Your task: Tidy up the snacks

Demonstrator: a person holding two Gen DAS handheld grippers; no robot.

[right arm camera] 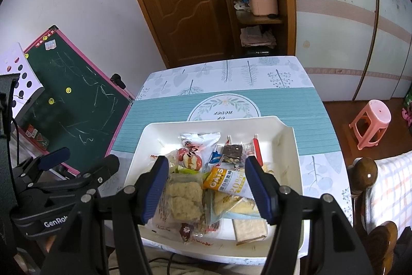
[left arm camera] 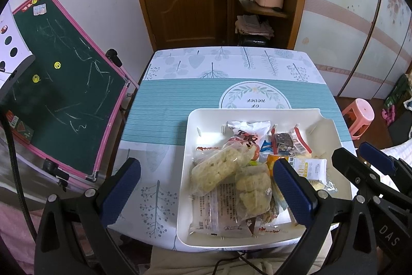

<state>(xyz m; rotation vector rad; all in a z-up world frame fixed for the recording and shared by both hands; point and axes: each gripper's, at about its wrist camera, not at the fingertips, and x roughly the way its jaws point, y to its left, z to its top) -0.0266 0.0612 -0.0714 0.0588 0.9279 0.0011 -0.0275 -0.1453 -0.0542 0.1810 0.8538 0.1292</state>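
- While both grippers hang over the near edge of the counter (left arm camera: 164, 105), all the snacks sit piled in the white tray (left arm camera: 257, 115); none lies loose on the cloth.
- Left gripper (left arm camera: 206, 187): fingers spread wide, holding nothing; it is offset toward the tray's left side, one finger over bare cloth, the other over the snack pile.
- Right gripper (right arm camera: 206, 187): fingers also wide apart and empty, centred above the pile, framing the oats packet (right arm camera: 226, 182) and the puffed rice cake bag (right arm camera: 184, 200).
- Pile is loose and overlapping: puffed rice bar (left arm camera: 216, 169) leans across other packets, brownie pack (right arm camera: 233, 152) and a white pastry bag (right arm camera: 200, 143) lie toward the far side.
- Tray sits at the near counter edge, likely for easy reach by both tools.
- Scene fits two stages: snacks gathered into the tray as the tidy result, or a jumble waiting to be sorted out of it. Cannot tell which.
- Overlapping crinkly wrappers would probably slip or drag neighbours when pinched.
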